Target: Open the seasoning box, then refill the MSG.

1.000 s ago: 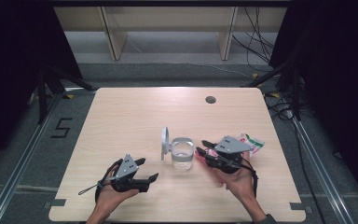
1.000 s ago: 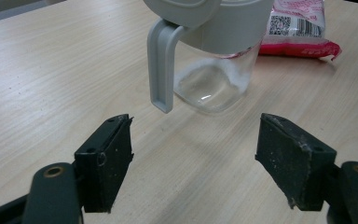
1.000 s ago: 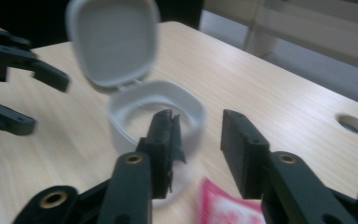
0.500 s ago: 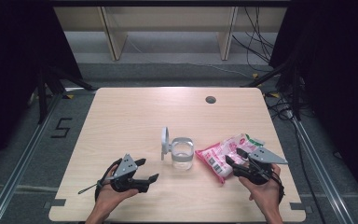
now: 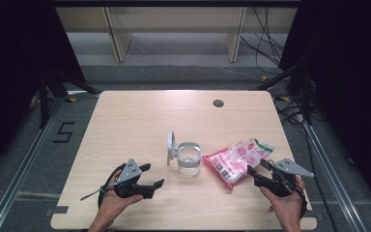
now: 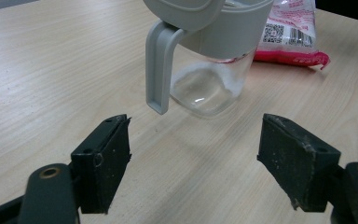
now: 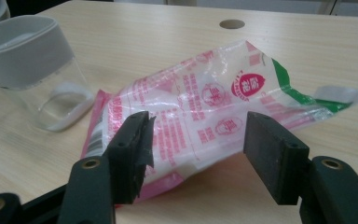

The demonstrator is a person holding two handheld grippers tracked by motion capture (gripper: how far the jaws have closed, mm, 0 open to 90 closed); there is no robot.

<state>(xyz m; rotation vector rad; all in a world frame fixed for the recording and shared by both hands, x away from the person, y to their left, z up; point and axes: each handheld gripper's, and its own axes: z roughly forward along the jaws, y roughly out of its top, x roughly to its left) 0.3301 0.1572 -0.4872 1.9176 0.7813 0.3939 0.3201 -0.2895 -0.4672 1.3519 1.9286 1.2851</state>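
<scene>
Two grippers are sitting low at your edge of the table [image 5: 125, 111] in the high view: your left gripper [image 5: 150, 175] is waiting just left of the jar [image 5: 189, 159], whose lid is standing flipped up on its left side, and your right gripper [image 5: 260, 170] is lying just right of the pink packet [image 5: 236, 158], which is resting flat on the wood beside the jar. In the left gripper view, its jaws are standing wide apart with nothing between them, and the jar [image 6: 214, 60] with its grey handle is facing them, a little white powder lying in its bottom. In the right gripper view, the jaws have just been opening and are gaping around the near edge of the packet [image 7: 205, 107] without pressing it, so you are letting the packet go, it seems. Next you are probably needing to steady the jar with your left and flip its lid shut, keeping the handle clear.
</scene>
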